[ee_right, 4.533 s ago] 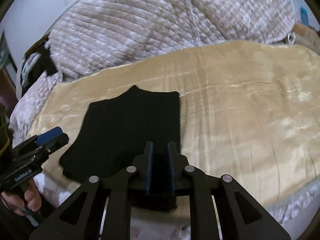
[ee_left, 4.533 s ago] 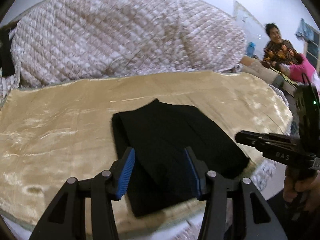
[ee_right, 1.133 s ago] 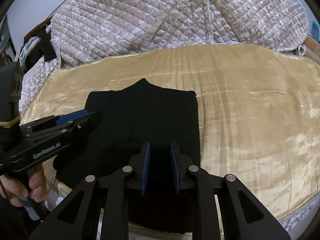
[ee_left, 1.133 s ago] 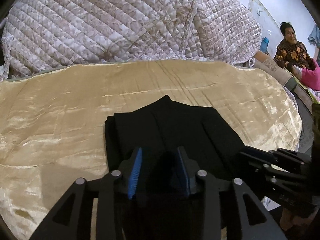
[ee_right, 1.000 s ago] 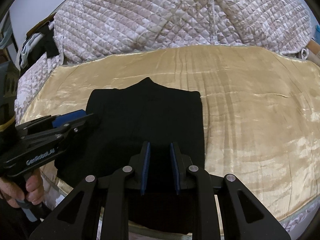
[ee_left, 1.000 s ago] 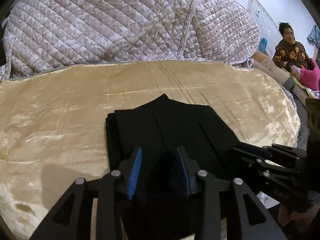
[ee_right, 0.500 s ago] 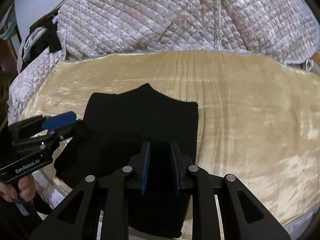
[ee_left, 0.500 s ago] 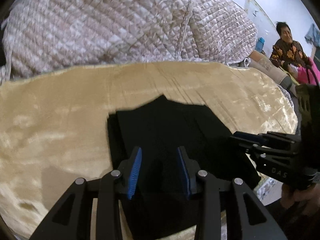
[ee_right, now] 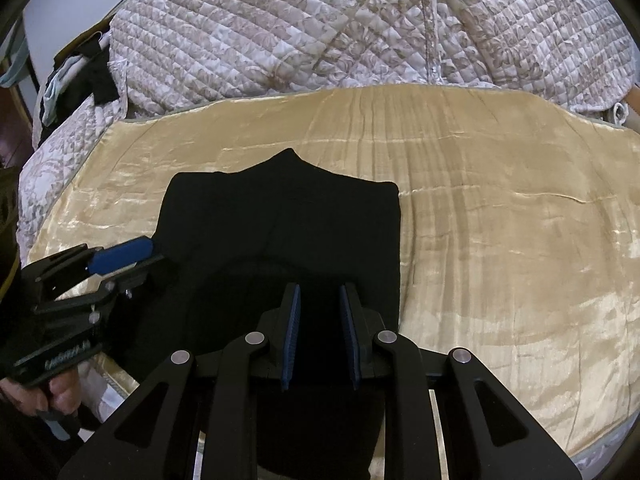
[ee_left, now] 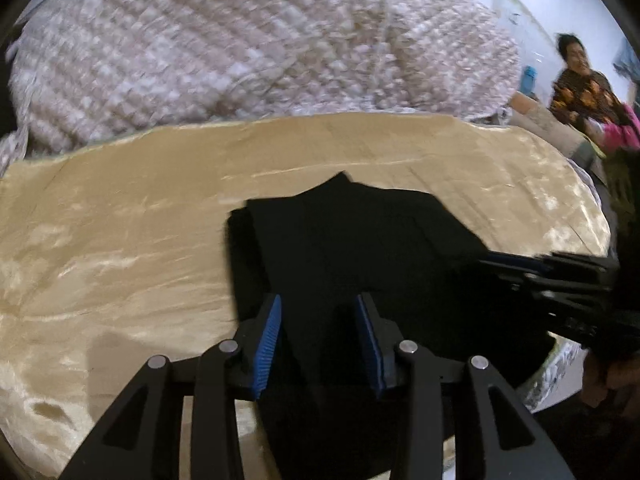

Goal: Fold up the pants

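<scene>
Right wrist view has the black pants point(ee_right: 280, 232) lying left of centre on the gold velvet blanket point(ee_right: 500, 240), already doubled into a compact block whose far edge rises to a small peak. The near end of the pants runs down to the lower centre of the frame, between the blue pads of the right gripper point(ee_right: 319, 336). Its jaws stand narrow with dark cloth filling the gap, so I judge them closed on the near edge of the pants, black on black leaving some doubt. At the lower left of this view the left gripper point(ee_right: 124, 260) comes in from the side, its tip at the left edge of the pants.

Left wrist view is blurred. The left gripper's point(ee_left: 318, 340) jaws stand a moderate width apart over the pants point(ee_left: 352, 248), with dark cloth between them; whether the pads actually pinch it I cannot tell.

Risks, as I judge them: if only one side has a true hold, lifting the near edge would skew the fold and drag the stacked layers apart. The velvet looks slick, so the whole block could slide instead of folding. The near end lies at the bed's edge and could slip off.

No containers show in either view. A quilted bedspread point(ee_right: 320, 28) is heaped across the top of the frame.
</scene>
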